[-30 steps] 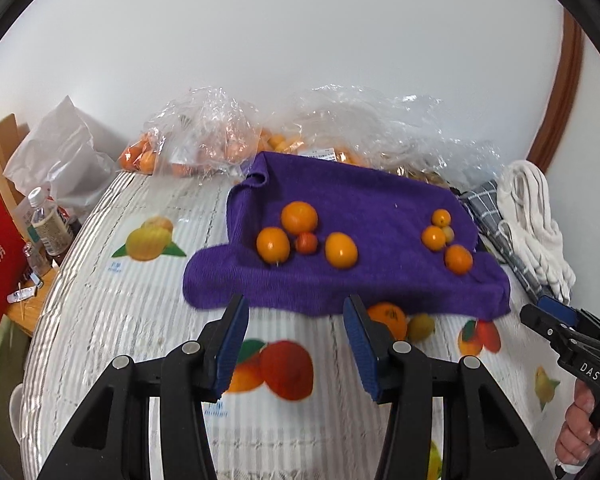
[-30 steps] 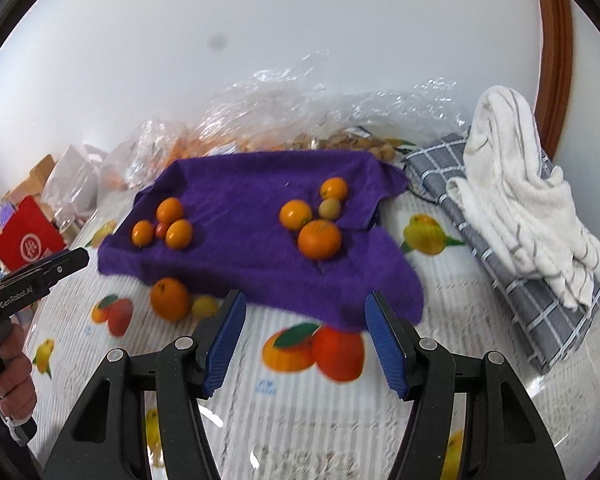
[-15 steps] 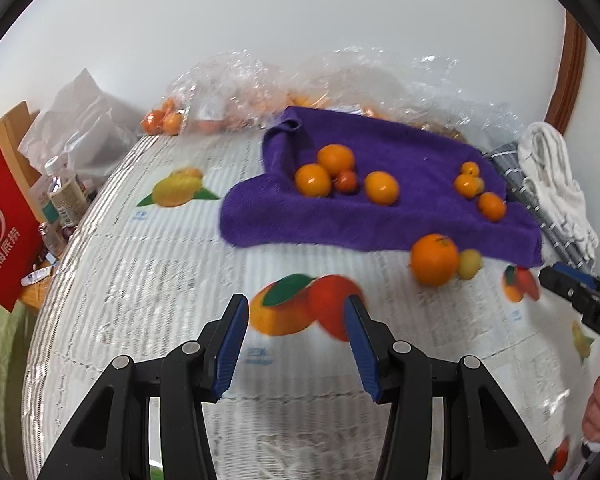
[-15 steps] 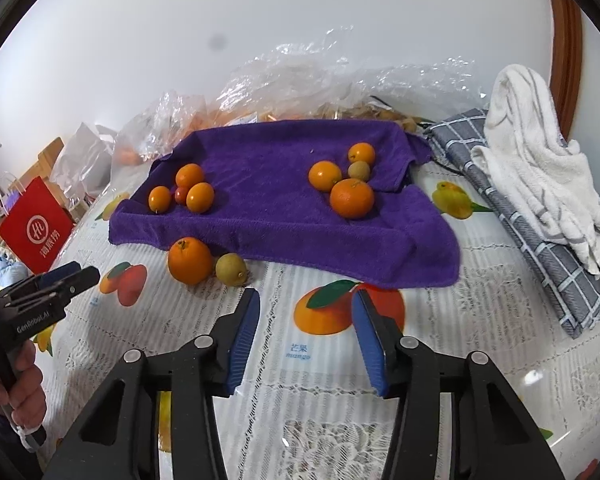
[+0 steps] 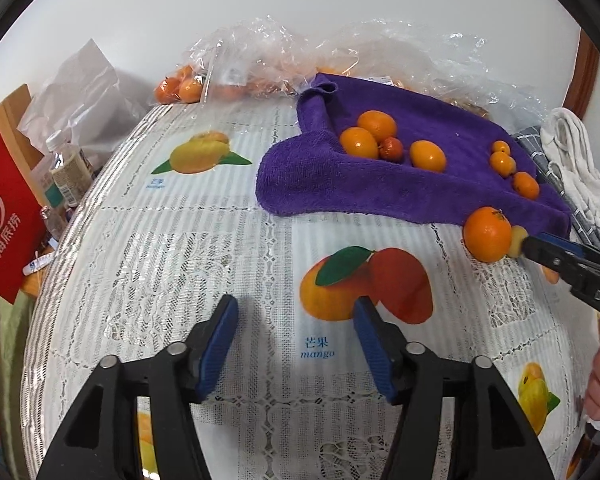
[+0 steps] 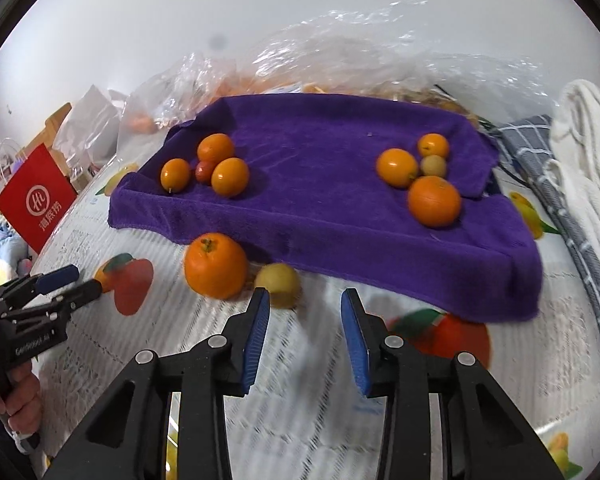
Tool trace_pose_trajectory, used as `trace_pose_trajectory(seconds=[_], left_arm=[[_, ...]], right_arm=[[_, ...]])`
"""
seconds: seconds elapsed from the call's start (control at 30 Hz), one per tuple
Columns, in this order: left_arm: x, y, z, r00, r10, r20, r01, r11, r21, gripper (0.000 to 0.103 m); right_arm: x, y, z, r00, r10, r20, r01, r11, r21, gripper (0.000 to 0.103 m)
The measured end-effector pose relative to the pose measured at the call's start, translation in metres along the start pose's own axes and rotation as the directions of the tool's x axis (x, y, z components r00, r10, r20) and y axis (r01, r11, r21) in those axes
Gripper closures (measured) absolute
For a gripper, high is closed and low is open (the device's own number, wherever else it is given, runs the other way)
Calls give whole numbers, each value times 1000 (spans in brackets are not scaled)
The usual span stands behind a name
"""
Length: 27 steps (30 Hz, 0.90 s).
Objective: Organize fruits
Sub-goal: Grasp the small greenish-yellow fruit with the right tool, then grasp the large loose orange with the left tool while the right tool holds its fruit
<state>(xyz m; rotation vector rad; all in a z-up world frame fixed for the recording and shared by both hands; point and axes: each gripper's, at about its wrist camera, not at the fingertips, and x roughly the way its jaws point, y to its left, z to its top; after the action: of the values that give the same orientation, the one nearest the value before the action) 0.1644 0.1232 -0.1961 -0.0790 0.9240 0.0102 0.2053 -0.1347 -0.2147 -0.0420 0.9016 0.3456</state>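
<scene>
While the left gripper (image 5: 296, 344) hangs over bare tablecloth (image 5: 180, 264), its jaws stand apart and are widening with nothing between them; in the left wrist view the purple towel (image 5: 380, 192) lies ahead and to the right, carrying one cluster of small oranges (image 5: 380, 140) and a second cluster (image 5: 512, 168) further right; a large orange (image 5: 487, 234) sits off the towel, against its near edge, with a small yellowish fruit (image 5: 518, 238) touching it; the right gripper comes in from the right edge with its tip at that yellowish fruit, hiding most of it, so whether it touches cannot be told here.

In the right wrist view, the right gripper (image 6: 305, 334) has its jaws apart but narrowing, with nothing between them yet; the yellowish fruit (image 6: 278, 284) lies just beyond the tips, slightly left of the gap, partly behind the left finger (image 6: 256, 328); the large orange (image 6: 215, 266) sits just to its left. The fruit is roundish, with no clear long axis. The right hand is plainly nearer, so the pick is likely its job, after a small shift left. Motion blur softens the fruit's outline; the clear bags (image 6: 340, 64) behind the towel obscure their contents.
</scene>
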Motion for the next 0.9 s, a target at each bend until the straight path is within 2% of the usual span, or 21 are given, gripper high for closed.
trace_pose_trajectory(seconds=[0.2, 0.23, 0.3, 0.5, 0.67, 0.8, 0.9], left_arm=[[-3, 1, -4, 999, -23, 32, 24, 999, -21, 38], [-3, 1, -5, 999, -23, 36, 24, 999, -21, 38], [-3, 0, -6, 999, -19, 39, 20, 1000, -21, 38], [-3, 0, -4, 999, -15, 40, 16, 1000, -17, 38], [-6, 2, -5, 997, -47, 56, 49, 998, -27, 38], [-15, -6, -5, 994, -74, 86, 74, 997, 7, 38], [-21, -22, 3, 989, -131, 71, 129, 991, 32, 39]], right_arm=[[17, 9, 4, 1000, 0, -26, -1, 1000, -31, 65], [19, 9, 3, 1000, -1, -25, 0, 1000, -30, 68], [21, 9, 2, 1000, 4, -15, -4, 1000, -28, 76], [8, 4, -3, 999, -36, 34, 37, 999, -31, 77], [-15, -18, -13, 995, -91, 48, 92, 995, -35, 77], [-27, -44, -26, 987, -149, 51, 151, 988, -22, 77], [-32, -63, -31, 983, -177, 48, 178, 984, -7, 77]])
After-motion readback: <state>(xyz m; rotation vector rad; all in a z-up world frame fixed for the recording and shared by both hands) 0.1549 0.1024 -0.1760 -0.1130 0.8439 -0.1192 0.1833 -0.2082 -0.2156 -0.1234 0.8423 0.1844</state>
